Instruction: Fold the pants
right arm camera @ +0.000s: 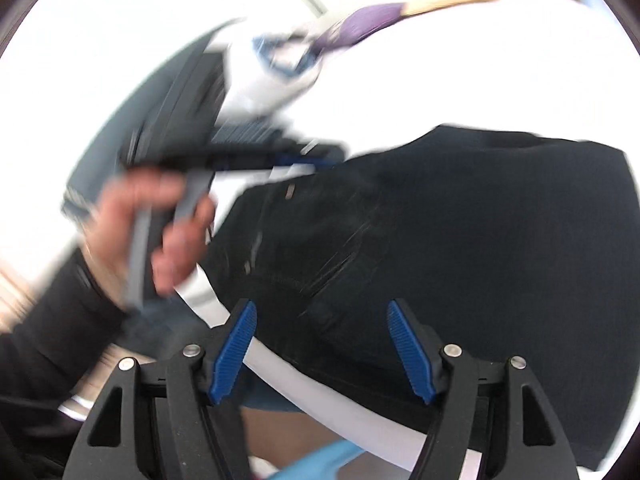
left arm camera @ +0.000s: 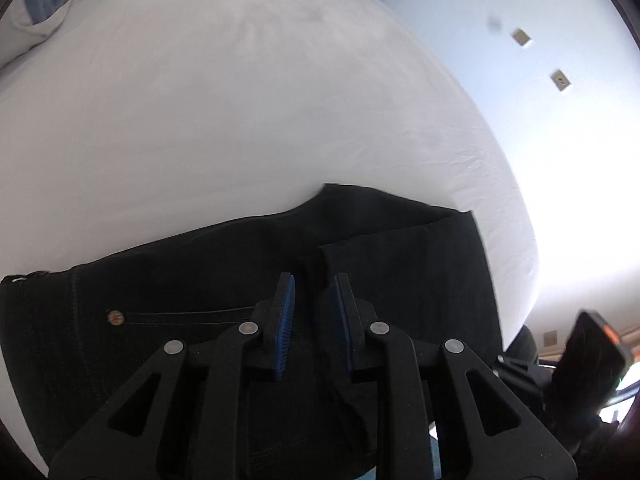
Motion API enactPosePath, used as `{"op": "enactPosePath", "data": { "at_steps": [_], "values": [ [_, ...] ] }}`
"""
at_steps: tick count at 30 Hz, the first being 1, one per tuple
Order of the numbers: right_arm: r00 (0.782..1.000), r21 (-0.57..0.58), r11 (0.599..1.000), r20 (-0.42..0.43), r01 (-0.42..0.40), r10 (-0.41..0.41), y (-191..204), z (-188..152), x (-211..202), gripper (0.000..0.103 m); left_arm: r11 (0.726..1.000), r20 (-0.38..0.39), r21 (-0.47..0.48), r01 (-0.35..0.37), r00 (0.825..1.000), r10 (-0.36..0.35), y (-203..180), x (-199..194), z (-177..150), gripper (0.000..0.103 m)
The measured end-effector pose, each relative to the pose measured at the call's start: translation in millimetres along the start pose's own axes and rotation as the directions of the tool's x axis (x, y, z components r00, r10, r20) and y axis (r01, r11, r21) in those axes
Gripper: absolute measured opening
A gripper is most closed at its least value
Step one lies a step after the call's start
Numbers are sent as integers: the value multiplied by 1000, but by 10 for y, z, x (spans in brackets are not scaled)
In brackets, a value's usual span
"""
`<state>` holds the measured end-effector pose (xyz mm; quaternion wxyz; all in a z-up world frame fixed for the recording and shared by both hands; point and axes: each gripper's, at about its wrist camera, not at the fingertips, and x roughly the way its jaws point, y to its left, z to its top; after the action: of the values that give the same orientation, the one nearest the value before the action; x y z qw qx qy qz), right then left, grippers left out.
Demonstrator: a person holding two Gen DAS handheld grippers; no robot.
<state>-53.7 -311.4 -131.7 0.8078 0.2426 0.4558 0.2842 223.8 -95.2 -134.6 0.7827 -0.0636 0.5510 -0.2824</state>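
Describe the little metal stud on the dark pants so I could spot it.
Start at the white bed, then the black pants lying along its near edge. The stud is a small coppery rivet where a stitched pocket line ends, the only shiny spot on that dark cloth.

Each gripper [left arm camera: 314,300] is built from black linkage arms joined by silver rivets, with ribbed blue pads [right arm camera: 408,350]. A black sleeve [right arm camera: 48,344] is worn.

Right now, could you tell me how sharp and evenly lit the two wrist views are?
Left wrist view: sharp on the black pants, with the wall at the right blown out. Right wrist view: motion-smeared, worst on the hand, with the white bed overexposed.
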Motion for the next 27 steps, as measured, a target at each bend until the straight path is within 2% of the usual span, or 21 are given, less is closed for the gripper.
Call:
{"op": "enactPosePath", "data": {
  "at_steps": [2, 4, 6, 7, 9, 10, 12, 14, 16, 19, 24, 27],
  "values": [
    [995, 115, 989, 26, -98, 96, -418, 157, -299, 71, 998, 5, 32, 61, 998, -61, -251, 76, -70, 19],
    [989, 185, 971, 49, -149, 142, -815, 389, -523, 72, 992, -33, 75, 104, 994, -102, -485, 258, -203, 19],
    [975, 238, 946, 74, -221, 210, -1197, 592, -649, 72, 990, -70, 114, 89, 994, -81, -626, 441, -353, 19],
    [974, 263, 938, 92, -225, 208, -1355, 651, -704, 72, 990, -91, 123, 73, 994, -62, -661, 532, -432, 19],
    [957, 314, 905, 123, -288, 262, -1662, 770, -689, 72, 992, -128, 113, 61, 991, -46, -693, 689, -606, 19],
    [952, 330, 894, 141, -305, 273, -1788, 804, -642, 72, 993, -133, 102, 58, 990, -44, -665, 722, -684, 19],
    [949, 358, 879, 126, -315, 288, -1941, 873, -483, 72, 993, -109, 82, 79, 992, -70, -606, 707, -784, 19],
    [958, 390, 876, 86, -285, 273, -2072, 893, -382, 69, 994, -97, 41, 100, 991, -96, -527, 677, -853, 19],
    [956, 372, 882, 68, -288, 284, -2045, 812, -346, 64, 993, -90, 24, 114, 990, -111, -475, 637, -907, 19],
    [946, 358, 878, 54, -318, 321, -1900, 600, -389, 65, 993, -71, 25, 112, 991, -110, -498, 664, -944, 19],
    [943, 312, 903, -56, -296, 328, -1529, 116, -358, 65, 993, -52, 2, 114, 992, -114, -478, 599, -1039, 19],
    [933, 327, 895, -90, -304, 349, -1355, -188, -437, 66, 993, -35, -12, 115, 993, -115, -370, 445, -1199, 19]
  ]
}}
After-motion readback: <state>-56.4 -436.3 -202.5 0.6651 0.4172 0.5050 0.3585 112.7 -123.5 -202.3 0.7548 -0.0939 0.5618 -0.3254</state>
